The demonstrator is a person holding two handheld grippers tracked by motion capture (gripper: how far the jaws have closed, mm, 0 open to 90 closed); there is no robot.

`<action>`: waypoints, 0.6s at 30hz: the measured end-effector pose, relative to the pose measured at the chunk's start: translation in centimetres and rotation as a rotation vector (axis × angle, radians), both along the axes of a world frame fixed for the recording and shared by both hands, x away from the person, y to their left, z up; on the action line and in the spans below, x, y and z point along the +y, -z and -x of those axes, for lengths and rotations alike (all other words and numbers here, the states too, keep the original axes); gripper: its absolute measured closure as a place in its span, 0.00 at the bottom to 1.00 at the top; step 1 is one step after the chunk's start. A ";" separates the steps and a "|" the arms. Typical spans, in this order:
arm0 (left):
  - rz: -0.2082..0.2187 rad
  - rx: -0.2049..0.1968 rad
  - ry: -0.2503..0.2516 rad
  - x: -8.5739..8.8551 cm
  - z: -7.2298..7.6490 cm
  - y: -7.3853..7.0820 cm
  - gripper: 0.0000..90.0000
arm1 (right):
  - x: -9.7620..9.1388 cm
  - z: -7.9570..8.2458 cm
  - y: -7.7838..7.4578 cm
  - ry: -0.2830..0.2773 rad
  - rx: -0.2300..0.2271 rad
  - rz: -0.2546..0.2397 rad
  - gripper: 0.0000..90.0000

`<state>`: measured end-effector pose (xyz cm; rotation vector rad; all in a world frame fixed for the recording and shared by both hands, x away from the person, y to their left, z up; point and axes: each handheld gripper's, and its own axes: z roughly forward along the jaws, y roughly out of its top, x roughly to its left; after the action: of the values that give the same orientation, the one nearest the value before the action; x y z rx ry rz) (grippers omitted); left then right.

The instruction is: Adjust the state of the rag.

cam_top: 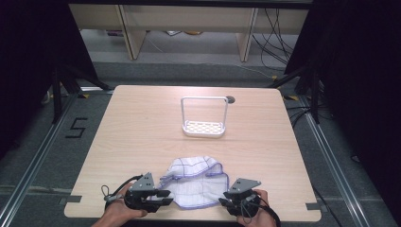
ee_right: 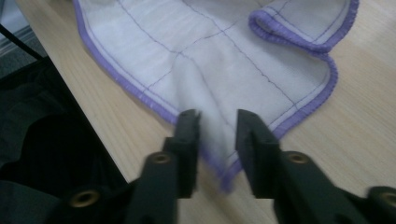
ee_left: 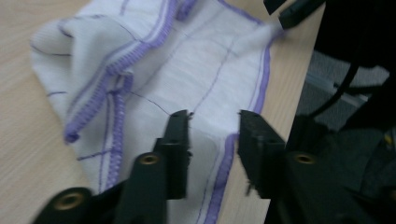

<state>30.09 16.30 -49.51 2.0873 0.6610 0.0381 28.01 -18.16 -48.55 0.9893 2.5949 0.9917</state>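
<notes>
cloth (cam_top: 196, 182): white, crossed by thin purple lines in a wide check; thick purple stitched hem along every edge, lilac where it curls over
bench (cam_top: 142, 127): pale wood with a fine lengthwise grain, light beige throughout
rack (cam_top: 204, 126): white frame and white base; the floor of the base shows a cream lattice of small openings
left gripper (cam_top: 158, 195): black body and black jaws, brass-coloured screw heads, grey three-cornered plate on top
right gripper (cam_top: 228, 198): black body, black jaws, brass-coloured screw heads, grey plate on top
floor (cam_top: 47, 156): dark grey, with a black figure 5 marked on it
</notes>
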 end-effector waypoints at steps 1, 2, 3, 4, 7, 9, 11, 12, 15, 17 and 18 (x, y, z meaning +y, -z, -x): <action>0.027 0.013 -0.029 0.2 -0.2 -0.2 0.59 | -0.3 -0.1 -0.4 0.035 0.008 -0.013 0.61; 0.050 0.006 -0.062 0.4 -0.4 -0.5 0.55 | -0.5 -0.3 -0.7 0.070 -0.008 -0.044 0.55; 0.058 0.002 -0.095 0.7 -0.6 -0.8 0.51 | -0.9 -0.8 -0.9 0.081 -0.042 -0.076 0.53; 0.062 -0.008 -0.120 0.9 -0.9 -1.0 0.49 | -1.2 -0.9 -1.4 0.131 -0.046 -0.084 0.53; 0.022 -0.064 -0.176 1.4 -2.0 -1.5 0.43 | -1.6 -2.4 -1.6 0.181 -0.082 -0.079 0.48; -0.001 -0.080 -0.204 1.4 -2.7 -1.6 0.39 | -1.3 -3.4 -1.2 0.212 -0.055 -0.070 0.48; -0.011 -0.076 -0.219 1.3 -3.3 -1.4 0.37 | -0.7 -4.9 -0.5 0.201 -0.048 -0.040 0.45; -0.028 -0.080 -0.215 1.2 -3.6 -1.2 0.37 | -0.7 -4.9 -0.5 0.201 -0.048 -0.040 0.45; -0.051 -0.066 -0.215 0.6 -4.5 -0.6 0.35 | 0.4 -6.4 0.2 0.194 -0.022 -0.021 0.41; -0.080 -0.068 -0.204 0.2 -4.9 -0.2 0.35 | 1.2 -7.4 0.7 0.194 -0.008 -0.039 0.40; -0.092 -0.066 -0.201 0.0 -5.0 0.1 0.38 | 1.4 -7.7 0.9 0.191 -0.016 -0.038 0.42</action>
<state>35.10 16.31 -49.57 2.0902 0.8402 0.2538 35.71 -16.77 -49.43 1.2067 2.4217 0.9976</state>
